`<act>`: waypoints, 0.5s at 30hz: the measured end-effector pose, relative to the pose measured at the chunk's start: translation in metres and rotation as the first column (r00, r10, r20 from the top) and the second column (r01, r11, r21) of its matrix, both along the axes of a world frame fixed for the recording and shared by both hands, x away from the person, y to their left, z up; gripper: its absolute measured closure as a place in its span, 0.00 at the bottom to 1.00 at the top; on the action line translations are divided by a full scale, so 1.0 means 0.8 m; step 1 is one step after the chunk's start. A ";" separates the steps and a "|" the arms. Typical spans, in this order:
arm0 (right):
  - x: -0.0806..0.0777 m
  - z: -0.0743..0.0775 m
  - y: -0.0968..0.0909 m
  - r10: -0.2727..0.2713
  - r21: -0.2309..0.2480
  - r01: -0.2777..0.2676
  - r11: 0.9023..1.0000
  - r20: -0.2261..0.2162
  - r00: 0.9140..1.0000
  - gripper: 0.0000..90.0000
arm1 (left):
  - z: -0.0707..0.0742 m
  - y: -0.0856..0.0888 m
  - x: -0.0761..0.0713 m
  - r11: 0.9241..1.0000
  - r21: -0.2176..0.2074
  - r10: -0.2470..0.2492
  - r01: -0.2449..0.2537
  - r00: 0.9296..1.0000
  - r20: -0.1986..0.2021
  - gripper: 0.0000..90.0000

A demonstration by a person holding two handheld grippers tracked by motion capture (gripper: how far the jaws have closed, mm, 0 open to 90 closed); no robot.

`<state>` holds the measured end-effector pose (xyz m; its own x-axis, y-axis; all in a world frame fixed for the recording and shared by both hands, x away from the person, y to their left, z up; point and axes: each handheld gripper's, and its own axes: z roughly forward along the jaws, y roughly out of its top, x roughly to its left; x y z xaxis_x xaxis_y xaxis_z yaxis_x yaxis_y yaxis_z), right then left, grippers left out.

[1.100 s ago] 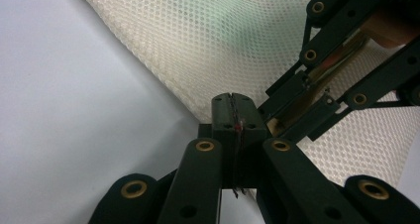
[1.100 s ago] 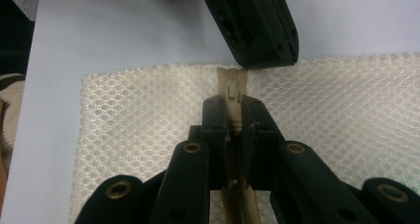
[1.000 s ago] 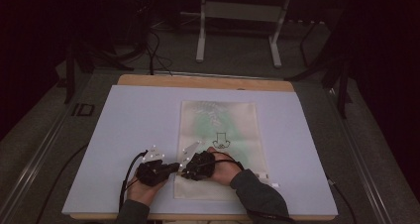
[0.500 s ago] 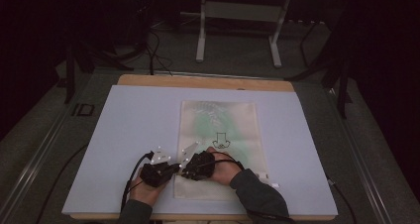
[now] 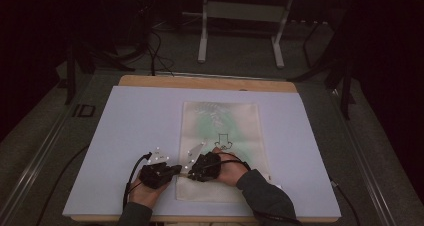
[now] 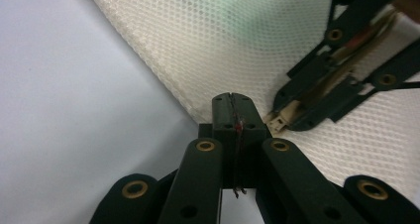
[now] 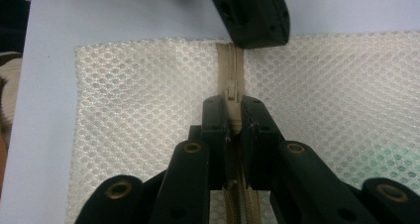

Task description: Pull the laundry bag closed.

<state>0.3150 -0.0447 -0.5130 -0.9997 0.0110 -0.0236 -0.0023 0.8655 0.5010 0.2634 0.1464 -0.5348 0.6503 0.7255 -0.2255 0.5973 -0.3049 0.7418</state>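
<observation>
Pinching mesh bag (image 5: 220, 136) edge with left gripper (image 6: 232, 116) for anchoring; right gripper (image 7: 233, 116) clamped on zipper pull (image 7: 231, 96), ready for sliding.

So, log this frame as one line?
left gripper: shut on mesh bag edge | right gripper: shut on zipper pull | bag flat on table

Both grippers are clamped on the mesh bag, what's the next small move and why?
Probably draw the right hand-held gripper slowly along the zipper, away from the left hand-held gripper. The right one looks shut on the zipper pull close to the zipper's end at the edge of the mesh bag, while the left is shut on that edge, anchoring it, so the slider has track to run.
</observation>
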 end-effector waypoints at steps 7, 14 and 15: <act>-0.001 0.000 0.000 -0.002 0.002 0.002 1.000 0.003 1.000 0.91 | -0.001 -0.010 -0.003 1.000 0.012 -0.028 0.028 1.000 -0.003 0.99; 0.000 -0.001 0.001 0.005 0.004 -0.005 1.000 0.006 1.000 0.91 | -0.005 -0.015 -0.004 0.997 0.071 -0.025 0.025 1.000 0.011 0.99; 0.000 0.000 0.002 0.011 0.003 -0.011 1.000 0.012 1.000 0.91 | -0.005 -0.015 -0.004 0.997 0.076 -0.026 0.025 1.000 0.013 0.99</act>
